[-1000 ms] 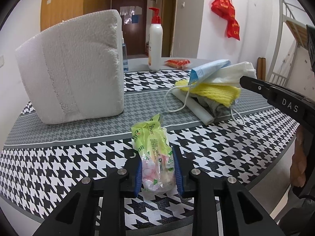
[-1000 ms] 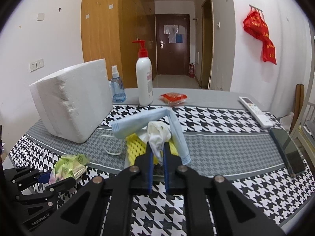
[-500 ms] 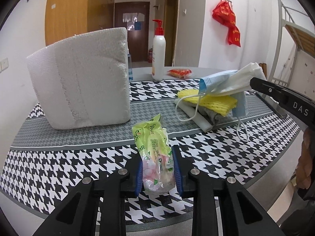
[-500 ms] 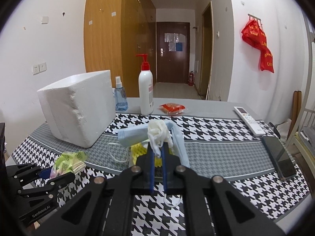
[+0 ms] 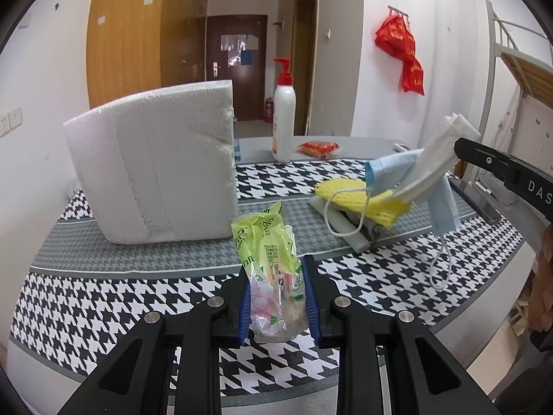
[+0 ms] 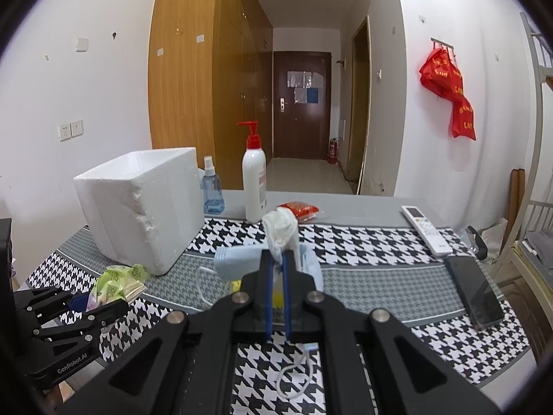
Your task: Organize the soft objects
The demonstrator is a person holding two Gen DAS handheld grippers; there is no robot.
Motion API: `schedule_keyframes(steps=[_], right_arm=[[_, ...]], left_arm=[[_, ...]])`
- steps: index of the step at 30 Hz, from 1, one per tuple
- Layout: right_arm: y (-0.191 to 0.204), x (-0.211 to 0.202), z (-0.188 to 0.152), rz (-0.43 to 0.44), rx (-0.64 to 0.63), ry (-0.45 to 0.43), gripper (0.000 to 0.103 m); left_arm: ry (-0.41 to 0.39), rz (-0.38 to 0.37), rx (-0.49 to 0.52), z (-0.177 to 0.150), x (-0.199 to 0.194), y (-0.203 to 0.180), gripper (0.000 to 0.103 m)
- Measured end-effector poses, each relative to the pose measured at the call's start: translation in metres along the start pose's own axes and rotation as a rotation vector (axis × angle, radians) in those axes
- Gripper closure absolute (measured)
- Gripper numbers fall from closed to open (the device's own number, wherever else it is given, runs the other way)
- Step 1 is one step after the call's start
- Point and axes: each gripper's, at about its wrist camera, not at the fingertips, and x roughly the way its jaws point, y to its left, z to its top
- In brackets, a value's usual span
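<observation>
While the left gripper (image 5: 276,294) has its blue-padded fingers (image 5: 244,297) clamped on a tissue pack (image 5: 273,269), the pack stands nearly upright between them, its wrapper crinkled, bright green with printing on the upper part, clear with a pink flower pattern lower down. It sits in front of the white foam box (image 5: 155,169), near that box's front right corner and clear of it.

The right gripper (image 6: 276,297) has its fingers pressed together on a white crumpled cloth (image 6: 280,230), which bunches above the fingertips. A light blue face mask (image 5: 408,180) hangs with the cloth, one side draped down and its white ear loop (image 5: 440,266) dangling over the tabletop (image 5: 103,297). Under them, to the right of the foam box, lies a small heap: a yellow mesh foam sleeve (image 5: 363,197) on top of a white foam roll (image 5: 342,223) and something grey.

Between the foam box and the heap a strip of grey cloth is bare. The near rim of the tabletop curves just under the left gripper. Behind the foam box stand a pump bottle (image 6: 255,183) and a small blue spray bottle (image 6: 211,190), with a red packet (image 6: 299,208) just right of the pump bottle. Far to the right of the box, near the right rim, lie a remote control (image 6: 427,230) and a dark phone (image 6: 475,290).
</observation>
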Motion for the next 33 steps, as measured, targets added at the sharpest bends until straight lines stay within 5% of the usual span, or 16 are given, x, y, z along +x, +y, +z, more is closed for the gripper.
schedule_keyframes(steps=[33], right_arm=[[0.007,-0.044,0.016,0.026,-0.014,-0.092,0.097]], left_arm=[[-0.130,0.030,0.017,0.024,-0.050,-0.011,0.075]])
